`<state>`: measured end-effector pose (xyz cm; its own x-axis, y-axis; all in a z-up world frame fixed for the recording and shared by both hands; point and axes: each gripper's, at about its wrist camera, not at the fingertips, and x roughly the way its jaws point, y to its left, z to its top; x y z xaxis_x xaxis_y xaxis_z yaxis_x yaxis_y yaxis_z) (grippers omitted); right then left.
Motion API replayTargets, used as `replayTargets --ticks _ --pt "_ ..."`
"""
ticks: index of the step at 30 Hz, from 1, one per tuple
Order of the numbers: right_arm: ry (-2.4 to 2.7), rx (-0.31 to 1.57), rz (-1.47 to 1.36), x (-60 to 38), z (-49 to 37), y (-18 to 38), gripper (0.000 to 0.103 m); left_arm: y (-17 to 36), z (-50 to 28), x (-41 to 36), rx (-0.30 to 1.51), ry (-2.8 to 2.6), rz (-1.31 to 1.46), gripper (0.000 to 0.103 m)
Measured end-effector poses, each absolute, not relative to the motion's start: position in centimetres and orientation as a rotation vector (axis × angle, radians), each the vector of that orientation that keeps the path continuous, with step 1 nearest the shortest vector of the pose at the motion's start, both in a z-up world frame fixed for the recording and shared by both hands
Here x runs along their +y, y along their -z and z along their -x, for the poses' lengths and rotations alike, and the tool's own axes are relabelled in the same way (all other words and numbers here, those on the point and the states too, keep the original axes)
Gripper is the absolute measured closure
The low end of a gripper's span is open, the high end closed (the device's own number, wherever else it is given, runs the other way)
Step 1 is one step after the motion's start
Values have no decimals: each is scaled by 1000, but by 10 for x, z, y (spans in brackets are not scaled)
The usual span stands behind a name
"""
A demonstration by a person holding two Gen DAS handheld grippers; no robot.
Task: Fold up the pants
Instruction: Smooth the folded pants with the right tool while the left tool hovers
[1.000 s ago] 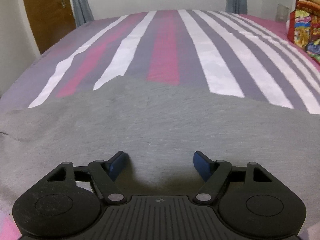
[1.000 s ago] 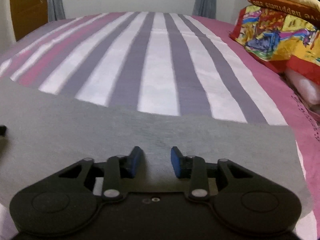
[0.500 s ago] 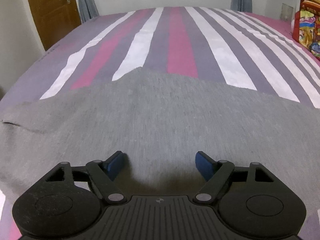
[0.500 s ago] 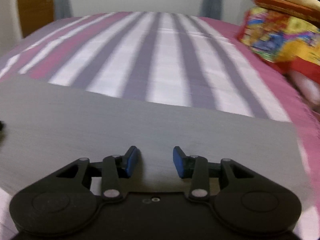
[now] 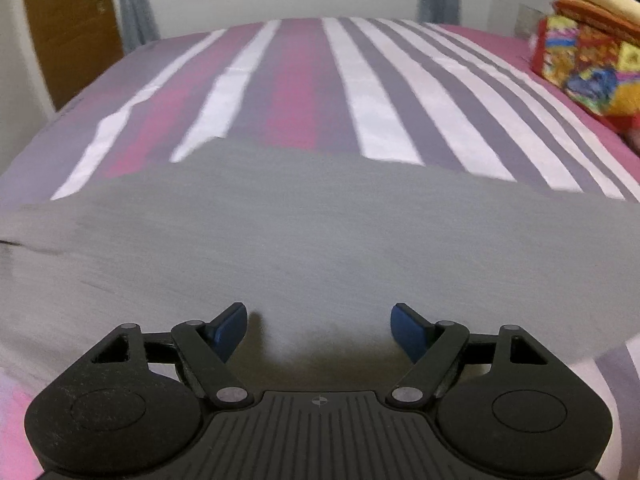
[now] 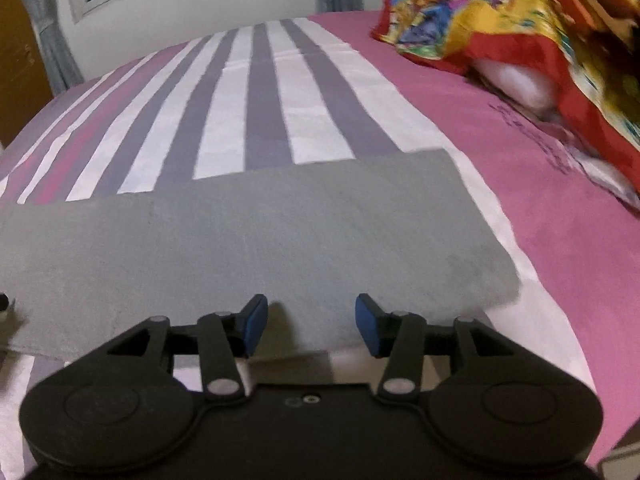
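**Ana:** Starting with the left wrist view: one pair of grey pants [image 5: 320,240] lies flat across the striped bed [image 5: 304,92], a long band running side to side. The left gripper [image 5: 318,330] hangs over the near part of the cloth, jaws spread wide, nothing between the blue pads [image 5: 228,328].

**Ben:** So nothing is held there. How far along would you put the fold?

**Ana:** I'd judge the first lengthwise fold done, since only one smooth band shows and no separate legs. Folding it across its length seems to be what is left. At the left edge there is a dark crease, too blurred to read.

**Ben:** And the right wrist view?

**Ana:** Same single garment, pants [image 6: 260,240], ending in a squared-off corner toward the pink side of the bed [image 6: 520,160]. The right gripper [image 6: 312,322] sits at the near hem, jaws at a middling gap and just been opening, with the cloth edge below them, not pinched.

**Ben:** Counts?

**Ana:** One pair of pants, two grippers, both empty. One colourful quilt pile [image 6: 500,12] at the right, well apart from the pants, with something white tucked under it. One wooden door [image 5: 68,24] in the left view. No hand shows in either view.
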<state>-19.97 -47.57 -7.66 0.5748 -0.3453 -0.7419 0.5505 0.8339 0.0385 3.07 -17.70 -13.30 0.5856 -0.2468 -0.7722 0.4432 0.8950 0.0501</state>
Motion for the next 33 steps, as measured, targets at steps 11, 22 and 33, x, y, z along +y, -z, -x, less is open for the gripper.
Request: replayTargets --ticks 11,22,33 --pt "573 768 -370 -490 236 79 57 141 -18 -186 848 416 -288 24" --pt "600 683 -526 -534 245 84 69 144 -21 -189 840 424 -295 24" --pt "562 693 -312 -490 219 56 70 144 -24 -189 859 430 -286 23"
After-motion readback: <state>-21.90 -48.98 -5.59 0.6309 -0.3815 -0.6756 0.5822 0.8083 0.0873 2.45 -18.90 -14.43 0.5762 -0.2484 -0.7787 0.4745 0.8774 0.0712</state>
